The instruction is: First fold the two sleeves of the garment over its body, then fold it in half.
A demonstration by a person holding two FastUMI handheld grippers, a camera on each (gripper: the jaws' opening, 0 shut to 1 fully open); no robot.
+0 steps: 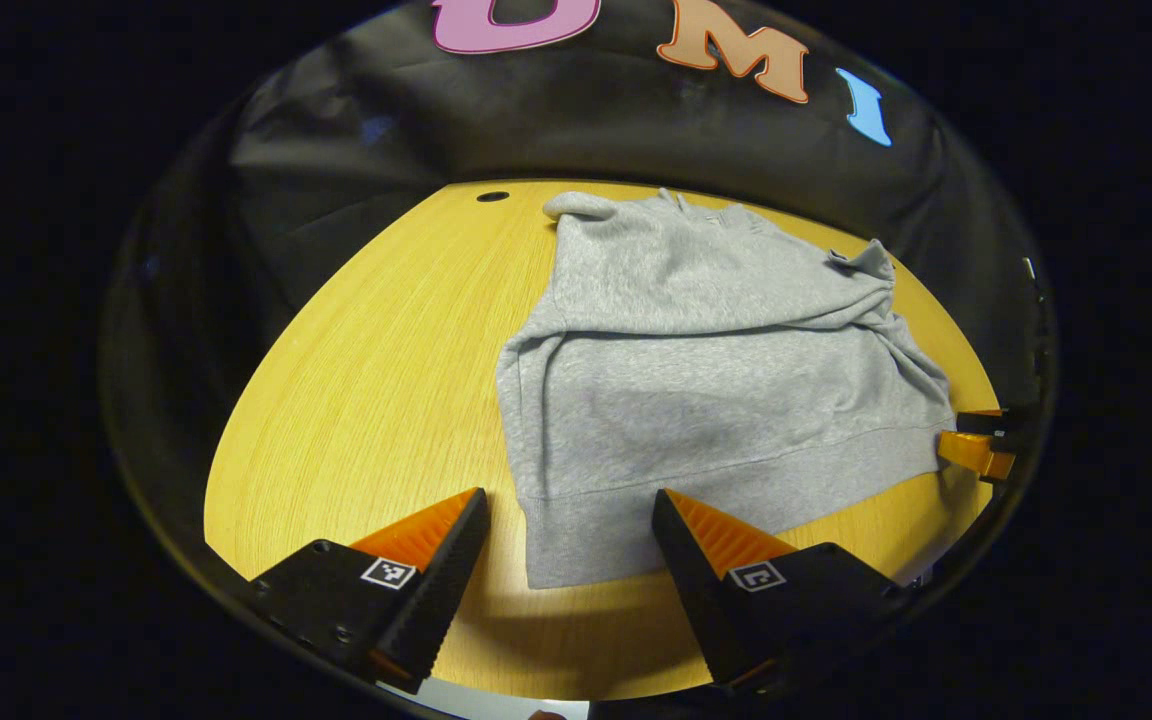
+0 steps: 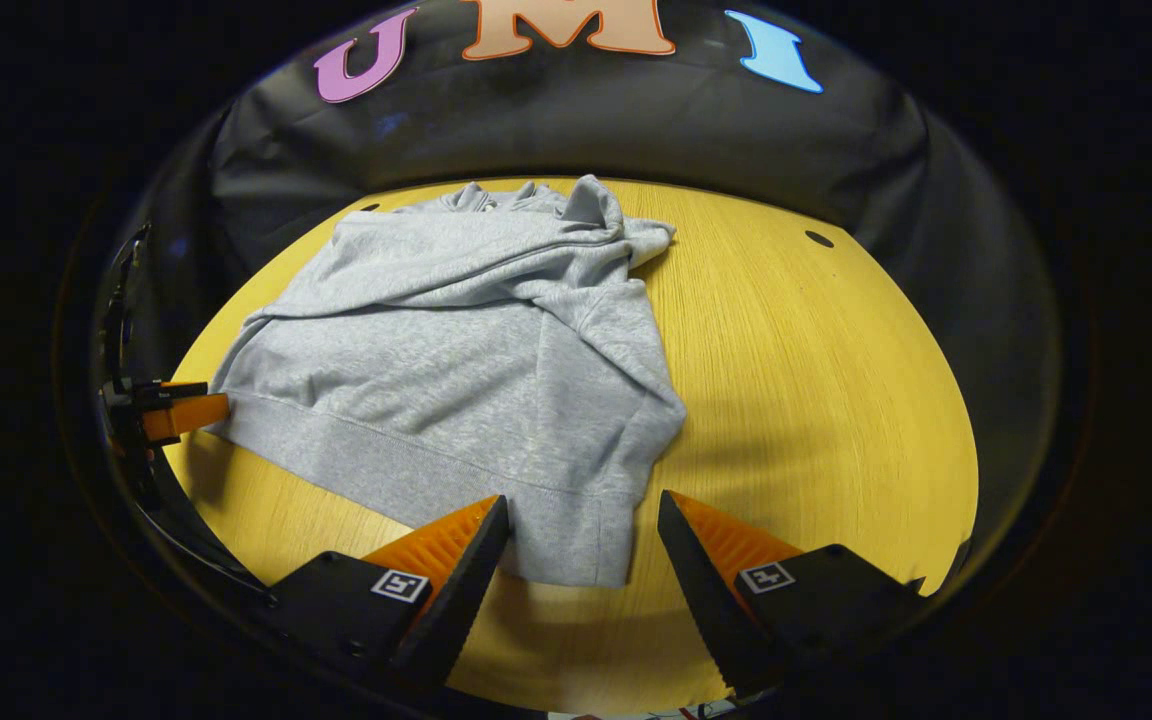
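Note:
A grey sweatshirt (image 1: 706, 380) lies flat on the yellow wooden table (image 1: 376, 380), collar at the far side, hem towards me, both sleeves laid over its body. My left gripper (image 1: 569, 495) is open, its fingers standing either side of the hem's near left corner. In the right gripper view the sweatshirt (image 2: 466, 360) has one sleeve (image 2: 616, 330) running down its right side. My right gripper (image 2: 584, 498) is open over the hem's near right corner. I cannot tell whether the fingers touch the cloth. Each gripper also appears at the far edge of the other's view: right gripper (image 1: 976, 452), left gripper (image 2: 176, 415).
The table (image 2: 816, 400) has a small dark hole near each far corner: hole (image 1: 492, 197), hole (image 2: 818, 239). Bare tabletop stretches to the left of the sweatshirt in the left gripper view and to its right in the right gripper view. The black cloth wall stands behind.

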